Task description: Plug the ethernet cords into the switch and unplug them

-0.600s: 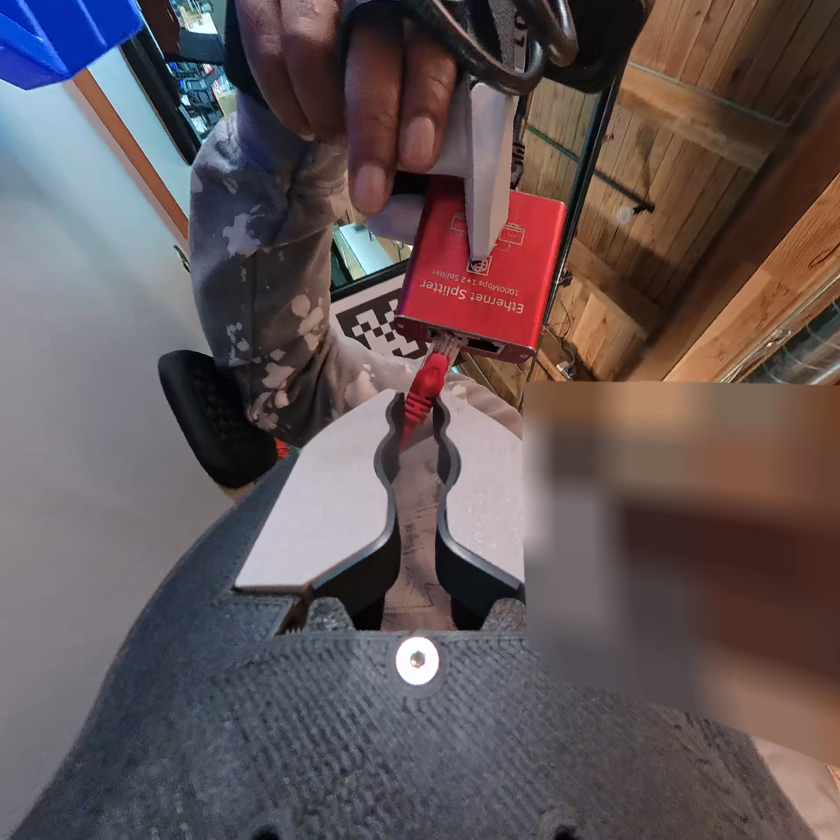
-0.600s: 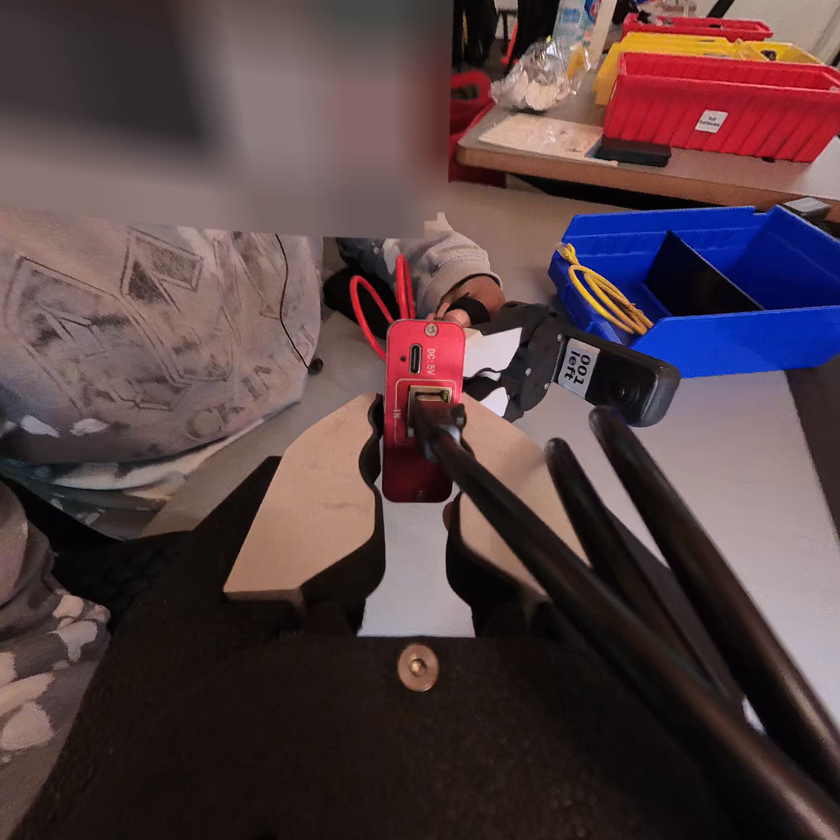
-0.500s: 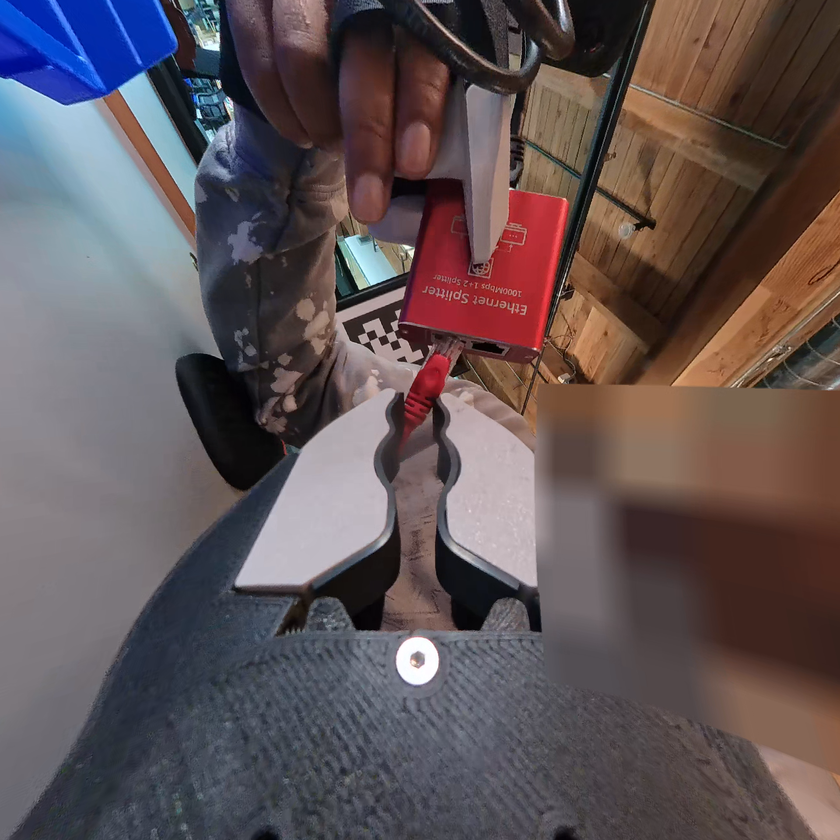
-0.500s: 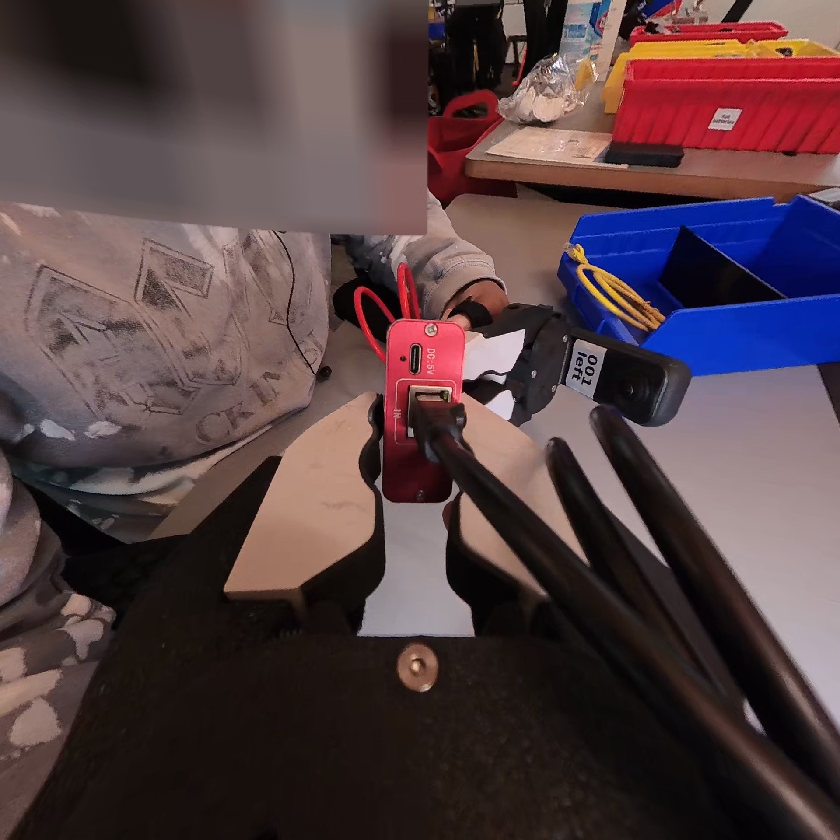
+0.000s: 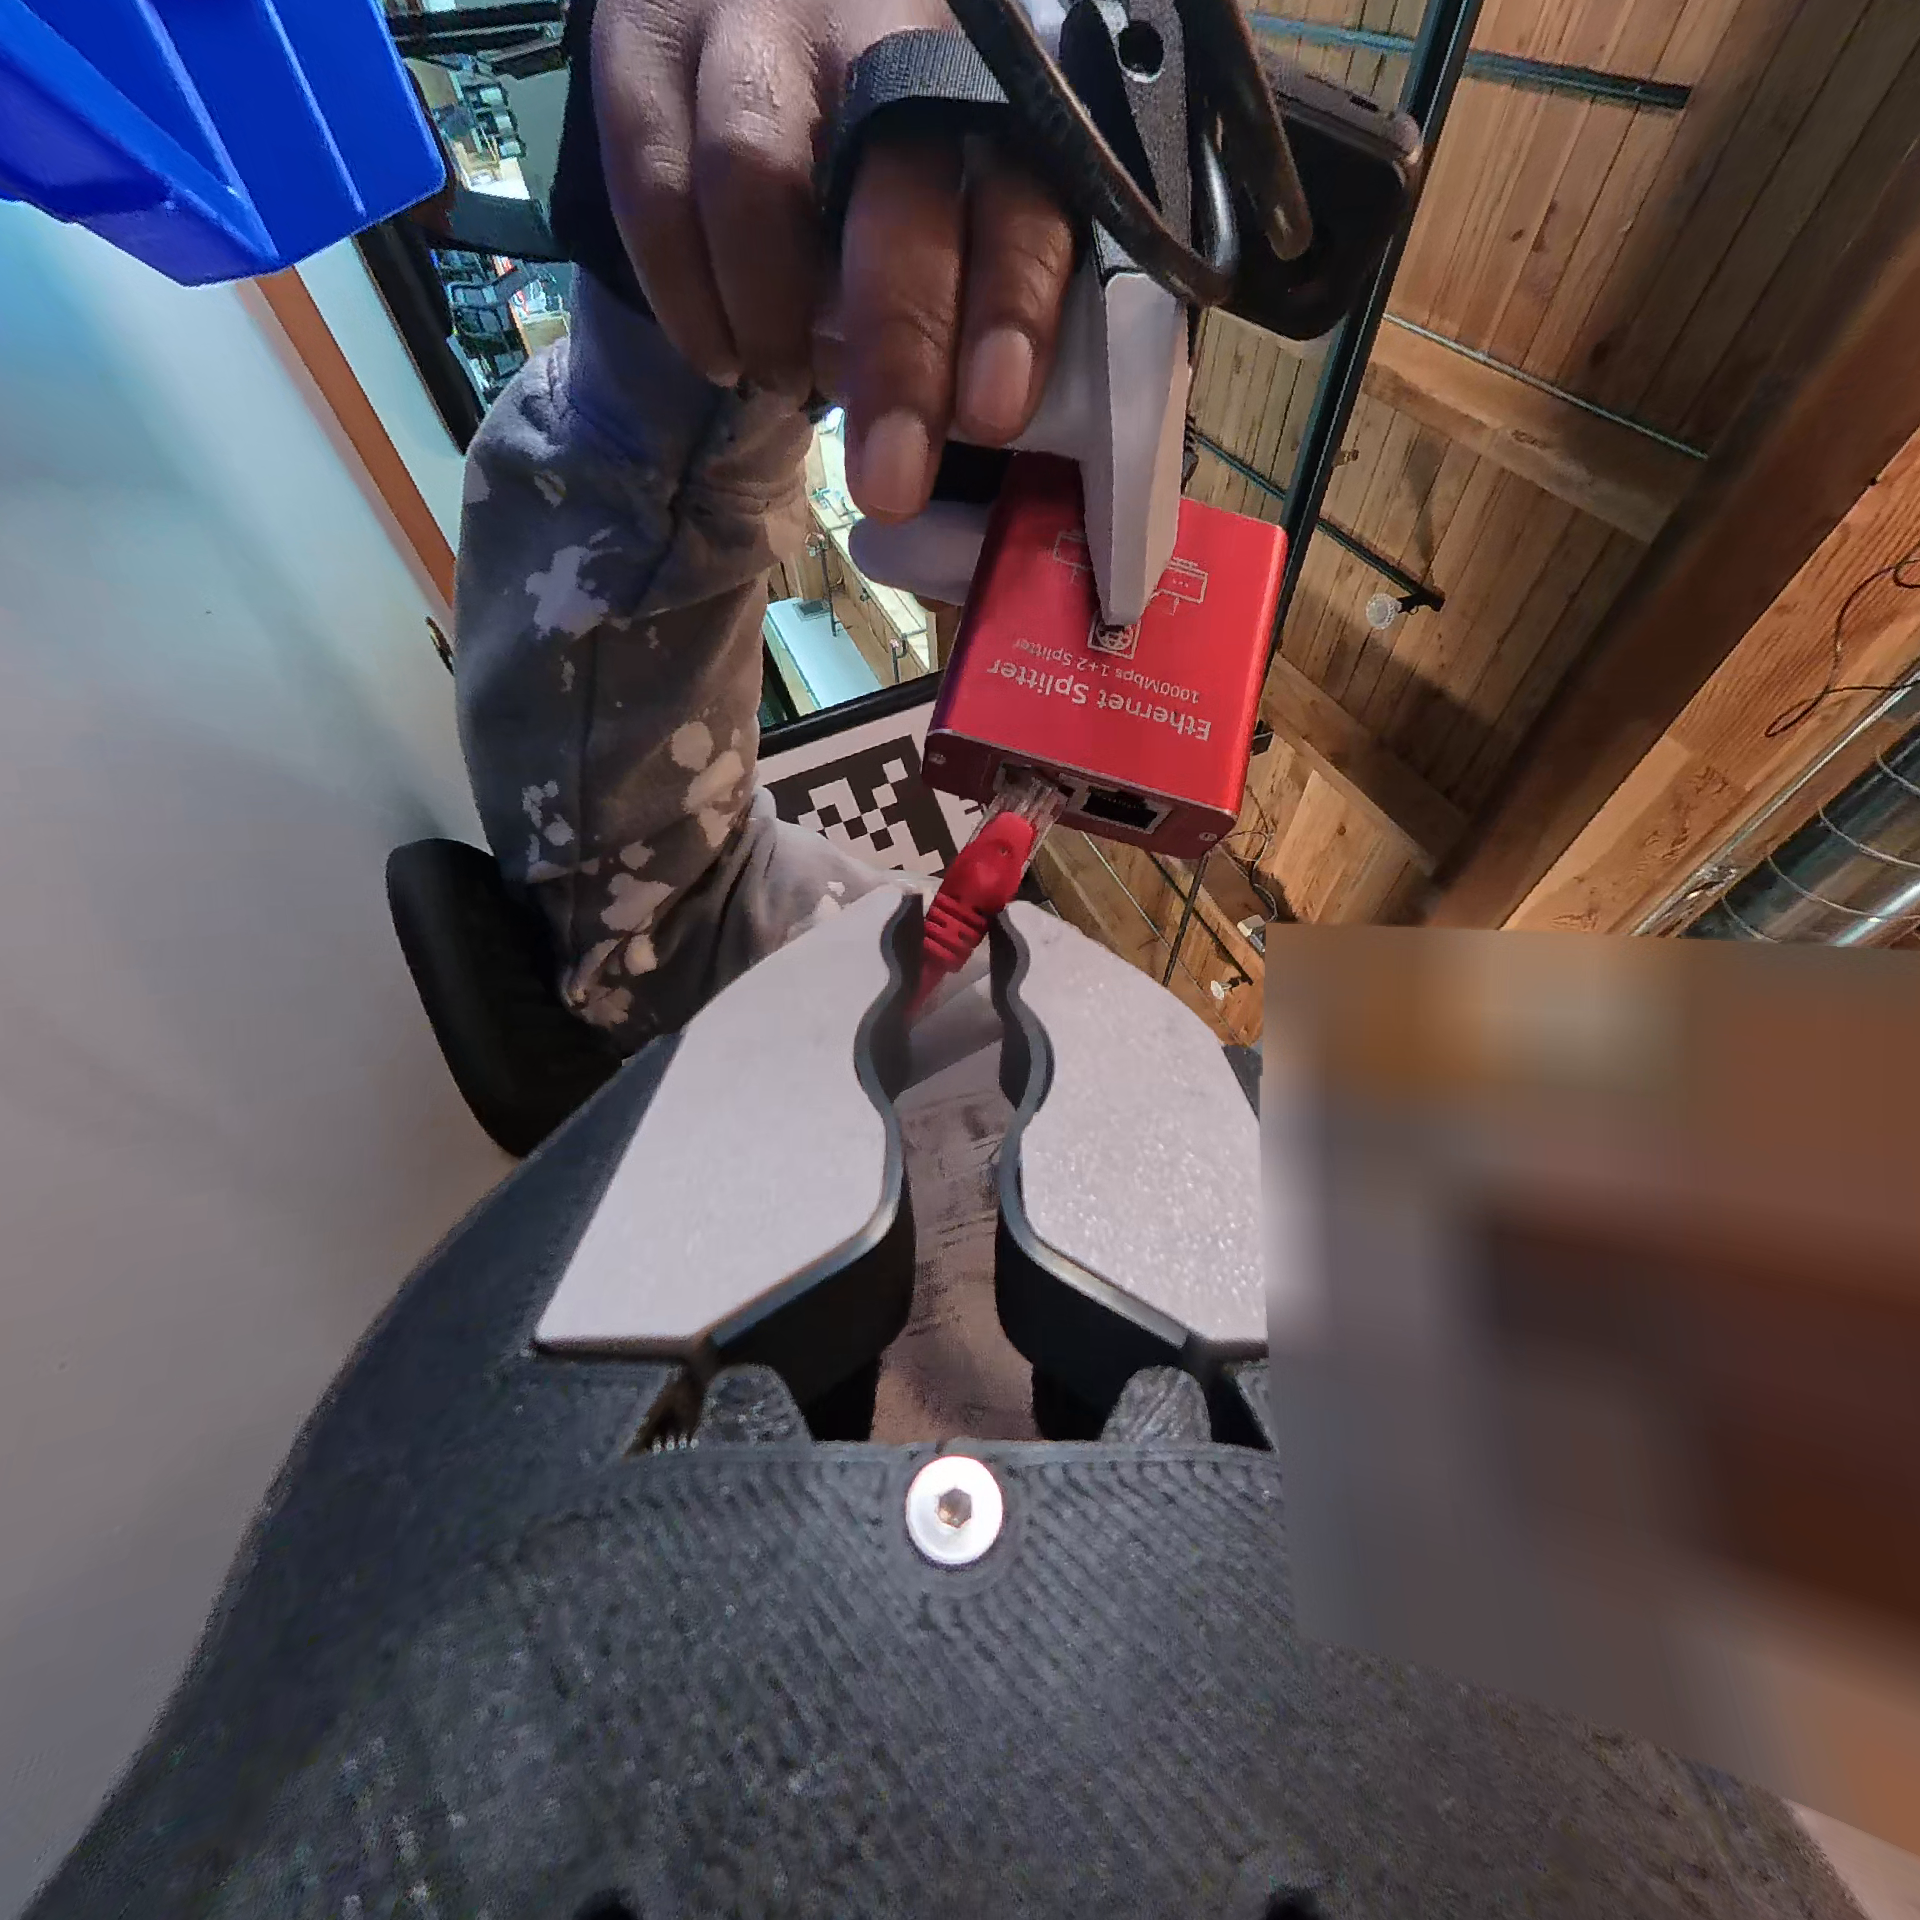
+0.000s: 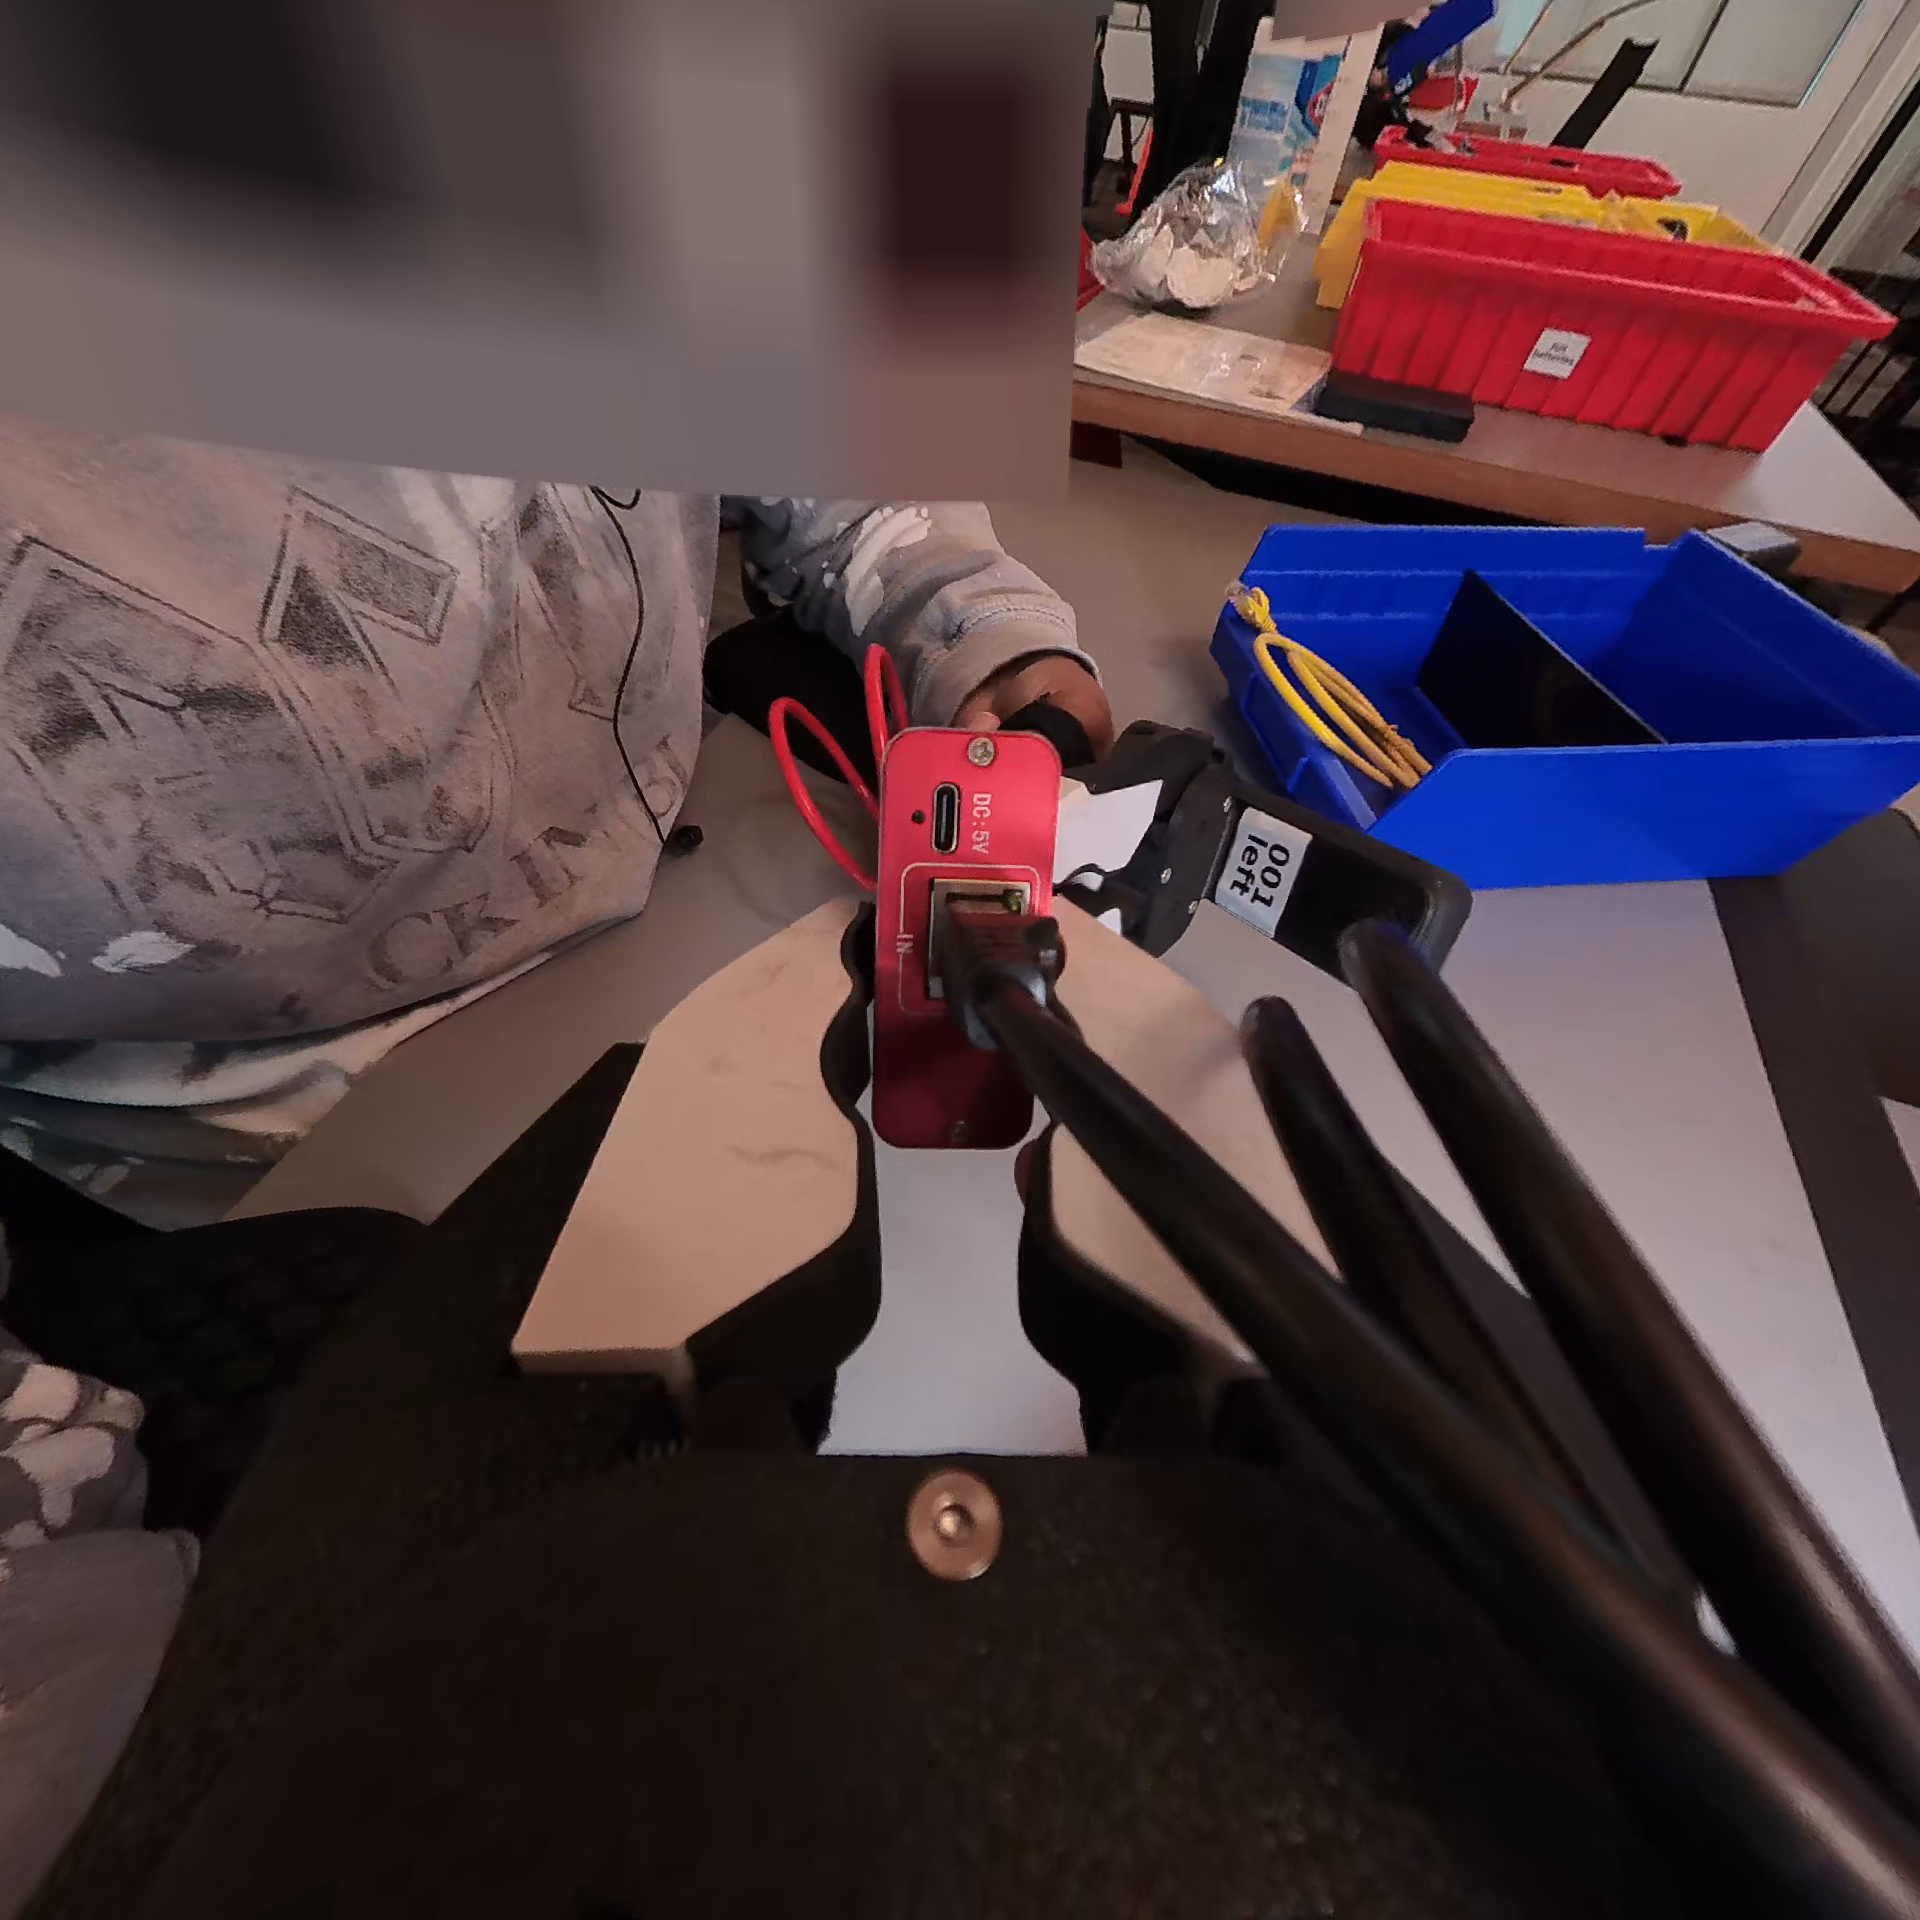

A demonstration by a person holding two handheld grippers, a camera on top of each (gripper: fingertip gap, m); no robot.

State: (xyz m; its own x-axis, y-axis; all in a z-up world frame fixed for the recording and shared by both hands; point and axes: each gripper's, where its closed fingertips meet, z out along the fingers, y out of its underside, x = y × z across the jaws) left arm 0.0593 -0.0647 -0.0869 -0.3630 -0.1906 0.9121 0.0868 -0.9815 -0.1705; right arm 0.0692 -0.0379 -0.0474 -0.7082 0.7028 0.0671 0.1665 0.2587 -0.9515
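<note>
While the right gripper pinched the red switch | left gripper clamped red cord's plug — part-seated | risk: skewed push jams it — or box slips.

- Both views are lit pretty evenly, soft indoor light, nothing dim and no hard shadows.
- Strong wide-angle warp in both: straight lines bow near the edges, like the wooden wall planks and the blue bin.
- Middle of each frame is sharp; the red switch has crisp edges and a mild sheen, no blown-out glare.
- The black cables right up at the lens in the right wrist view are soft and smeary.
- The white table looks a bit washed, with a bluish tint near the top left.
- Big mosaic patches cover part of each view.
</note>
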